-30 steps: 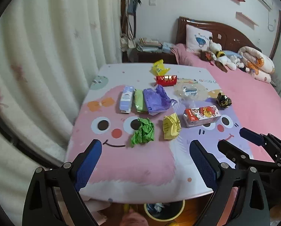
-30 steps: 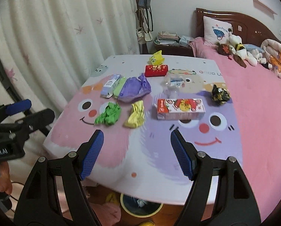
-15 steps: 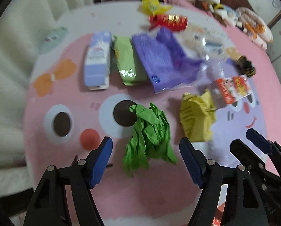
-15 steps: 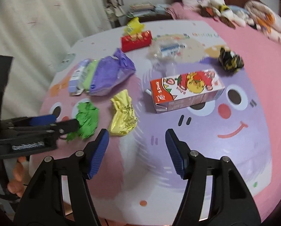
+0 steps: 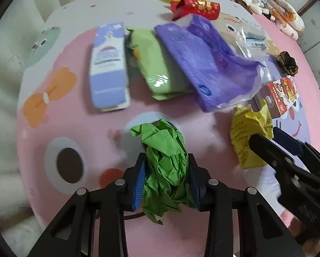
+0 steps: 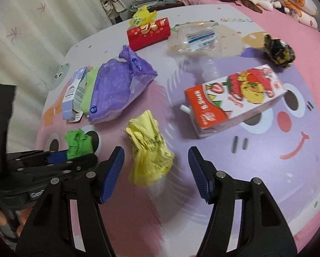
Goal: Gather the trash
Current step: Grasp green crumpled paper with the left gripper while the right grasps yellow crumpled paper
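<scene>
I see a table (image 6: 256, 171) with a pink-and-purple cartoon-face cover. On it: green crumpled paper (image 5: 166, 162), yellow crumpled paper (image 6: 149, 147), juice carton (image 6: 235, 98), purple plastic bag (image 6: 115, 79), green packet (image 5: 157, 64), lavender box (image 5: 108, 66), red packet (image 6: 148, 33), clear wrapper (image 6: 198, 37), dark wrapper ball (image 6: 277, 50), yellow wrapper (image 6: 141, 16).

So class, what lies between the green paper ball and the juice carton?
The yellow paper ball lies between green paper ball and juice carton, shown in the right wrist view.

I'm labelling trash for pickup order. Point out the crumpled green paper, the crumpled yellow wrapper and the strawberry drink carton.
crumpled green paper (image 5: 166, 160), left wrist view, its middle.
crumpled yellow wrapper (image 6: 149, 147), right wrist view, its centre.
strawberry drink carton (image 6: 235, 94), right wrist view, printed top face.
</scene>
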Demonstrator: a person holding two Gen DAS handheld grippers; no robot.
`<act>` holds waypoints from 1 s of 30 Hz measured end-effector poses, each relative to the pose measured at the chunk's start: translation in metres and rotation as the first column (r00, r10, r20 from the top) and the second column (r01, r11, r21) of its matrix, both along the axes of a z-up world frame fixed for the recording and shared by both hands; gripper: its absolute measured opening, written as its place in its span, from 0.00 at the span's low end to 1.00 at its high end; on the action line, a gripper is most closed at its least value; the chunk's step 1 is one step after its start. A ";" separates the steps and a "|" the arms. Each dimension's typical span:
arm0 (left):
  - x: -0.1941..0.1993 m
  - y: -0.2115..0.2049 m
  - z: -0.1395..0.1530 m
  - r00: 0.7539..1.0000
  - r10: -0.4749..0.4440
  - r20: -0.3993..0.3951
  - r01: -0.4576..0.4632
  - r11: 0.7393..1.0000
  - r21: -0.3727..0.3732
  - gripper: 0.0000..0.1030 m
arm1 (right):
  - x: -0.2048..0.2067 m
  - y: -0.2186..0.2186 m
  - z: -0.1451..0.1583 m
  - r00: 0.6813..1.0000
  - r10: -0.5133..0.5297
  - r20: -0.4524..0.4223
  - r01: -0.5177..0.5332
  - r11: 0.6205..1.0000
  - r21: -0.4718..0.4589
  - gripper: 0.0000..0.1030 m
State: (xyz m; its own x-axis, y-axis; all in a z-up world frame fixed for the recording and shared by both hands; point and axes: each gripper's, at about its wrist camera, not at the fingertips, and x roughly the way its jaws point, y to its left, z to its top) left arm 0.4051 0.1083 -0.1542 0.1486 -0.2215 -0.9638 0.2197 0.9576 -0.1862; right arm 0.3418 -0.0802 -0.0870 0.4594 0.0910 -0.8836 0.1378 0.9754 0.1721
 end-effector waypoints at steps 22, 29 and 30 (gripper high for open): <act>-0.095 -0.019 0.094 0.969 0.093 0.228 -0.092 0.996 -0.012 0.34 | -0.061 -0.004 0.045 0.990 0.113 0.085 -0.117 0.992 0.038 0.24; -0.176 -0.058 0.126 0.947 0.087 0.311 -0.086 0.996 -0.017 0.34 | -0.137 -0.032 0.083 0.978 0.155 0.142 -0.162 0.986 0.037 0.24; -0.187 -0.061 0.129 0.944 0.086 0.319 -0.085 0.996 -0.018 0.34 | -0.149 -0.036 0.087 0.976 0.159 0.150 -0.166 0.985 0.039 0.24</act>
